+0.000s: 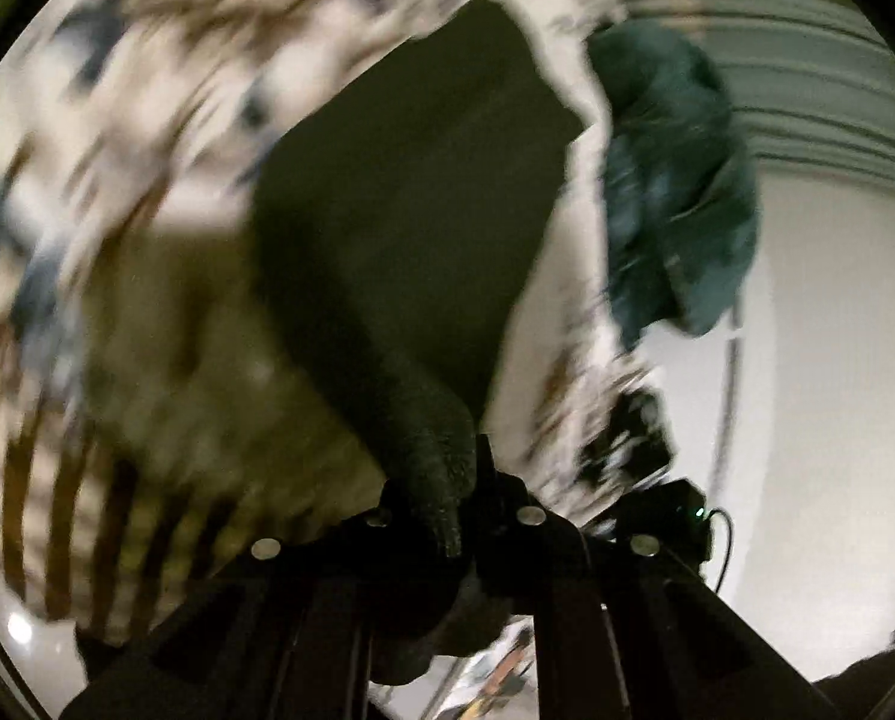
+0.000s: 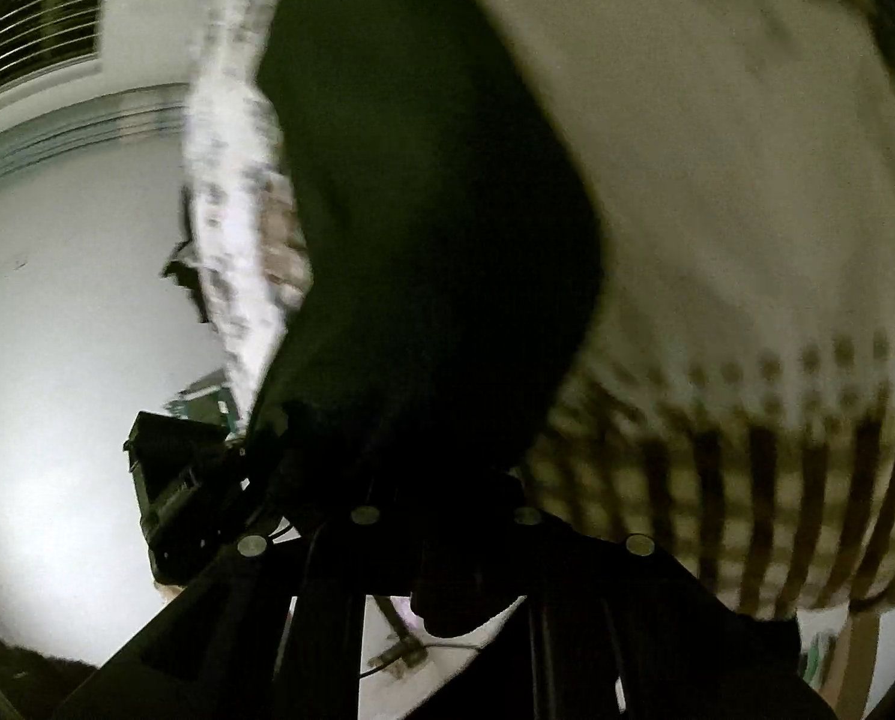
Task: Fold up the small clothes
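A small dark green garment hangs stretched between my two grippers, lifted in the air. My left gripper is shut on one corner of it, the cloth bunched between the fingers. My right gripper is shut on the other corner, its fingers hidden under the dark cloth. Both views are motion-blurred. A white patterned cloth with brown stripes fills the space behind the garment and also shows in the right wrist view.
A crumpled teal garment lies on the white table to the right. The other gripper's black body shows in each view. A window blind is at the far left.
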{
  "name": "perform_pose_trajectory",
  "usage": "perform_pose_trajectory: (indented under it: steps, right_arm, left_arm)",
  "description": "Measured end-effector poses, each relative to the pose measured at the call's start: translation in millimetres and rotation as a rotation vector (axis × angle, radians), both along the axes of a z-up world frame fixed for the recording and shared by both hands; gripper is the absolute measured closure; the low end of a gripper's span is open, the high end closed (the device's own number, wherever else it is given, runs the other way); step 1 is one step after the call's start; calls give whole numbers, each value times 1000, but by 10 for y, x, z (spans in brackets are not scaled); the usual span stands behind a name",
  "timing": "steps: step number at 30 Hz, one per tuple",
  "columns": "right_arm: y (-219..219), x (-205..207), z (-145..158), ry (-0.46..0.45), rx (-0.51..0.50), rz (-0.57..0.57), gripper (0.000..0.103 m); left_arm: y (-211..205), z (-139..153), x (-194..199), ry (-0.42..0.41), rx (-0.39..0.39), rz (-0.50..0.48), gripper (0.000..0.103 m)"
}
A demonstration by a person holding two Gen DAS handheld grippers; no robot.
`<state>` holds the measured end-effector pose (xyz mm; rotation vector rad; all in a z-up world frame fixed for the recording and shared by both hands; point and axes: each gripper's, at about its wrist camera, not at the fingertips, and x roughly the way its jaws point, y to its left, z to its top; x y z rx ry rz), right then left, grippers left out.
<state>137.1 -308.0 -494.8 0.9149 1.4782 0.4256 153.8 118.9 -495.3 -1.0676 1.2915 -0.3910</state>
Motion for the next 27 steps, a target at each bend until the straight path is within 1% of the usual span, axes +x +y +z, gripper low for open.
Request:
perform_pose_trajectory:
  steps: [1, 2, 3, 5, 6, 8, 9, 10, 11, 12, 13, 14, 15, 16, 17, 18, 19, 20, 21, 22, 23, 25, 27]
  right_arm:
    - [48, 231, 146, -43, 5, -9, 91]
    - [53, 422, 226, -69, 12, -18, 91]
    - [50, 730, 352, -116, 9, -33, 91]
    - [51, 1241, 499, -185, -21, -50, 91]
    - [55, 1600, 584, -226, -33, -70, 91]
    - [33, 2191, 688, -272, -58, -100, 91]
    - [20, 2580, 739, -299, -81, -124, 91]
    - [49, 2886, 767, -304, -95, -138, 91]
    - [-24, 3173, 742, -298, -96, -150, 91]
    - [-94, 3589, 654, -263, -90, -168, 84]
    - [-116, 3835, 586, -241, -97, -182, 81]
    - [-137, 4070, 547, -227, -108, -192, 66]
    - [-185, 4177, 519, -228, -128, -205, 54]
    - [-235, 4233, 562, -237, -161, -225, 49]
    - [-271, 4235, 573, -251, -173, -229, 44]
    - [-303, 4176, 584, -272, -172, -219, 43]
    - [-322, 4109, 576, -274, -182, -213, 43]
    - [-337, 4055, 528, -264, -207, -206, 42]
    - [-361, 4014, 405, -253, -233, -191, 42]
    - [-350, 3988, 327, -239, -264, -176, 42]
    - [-330, 4001, 216, -217, -308, -160, 42]
    - [-278, 4057, 20, -182, -335, -140, 42]
    - [-190, 4178, -156, -162, -350, -126, 42]
  left_arm:
    - [-21, 91, 197, -27, -24, 15, 96]
    - [-46, 173, 458, -58, -45, 25, 95]
    - [-83, 218, 652, -81, -47, 29, 95]
    - [-180, 281, 1209, -130, -51, 39, 95]
    - [-171, 272, 1405, -141, -62, 42, 95]
    - [-100, 322, 2047, -159, -65, 57, 95]
    - [-69, 313, 2432, -163, -83, 55, 89]
    - [-34, 293, 2727, -158, -88, 59, 77]
    - [-10, 291, 3067, -157, -84, 66, 67]
    - [42, 298, 3392, -176, -81, 70, 39]
    - [95, 310, 3593, -188, -69, 72, 20]
    - [166, 327, 3788, -195, -52, 84, 20]
    - [260, 359, 3885, -208, -44, 105, 20]
    - [360, 401, 3939, -228, -40, 123, 20]
    - [467, 431, 3918, -251, -38, 127, 20]
    - [501, 442, 3899, -264, -27, 123, 19]
    - [518, 428, 3855, -273, -6, 114, 19]
    - [520, 387, 3808, -270, 34, 95, 19]
    - [480, 321, 3790, -256, 91, 65, 19]
    - [408, 219, 3781, -236, 142, 22, 19]
    - [297, 61, 3783, -203, 194, -41, 19]
    - [104, -217, 3839, -142, 251, -116, 19]
    - [-78, -473, 3942, -95, 274, -178, 20]
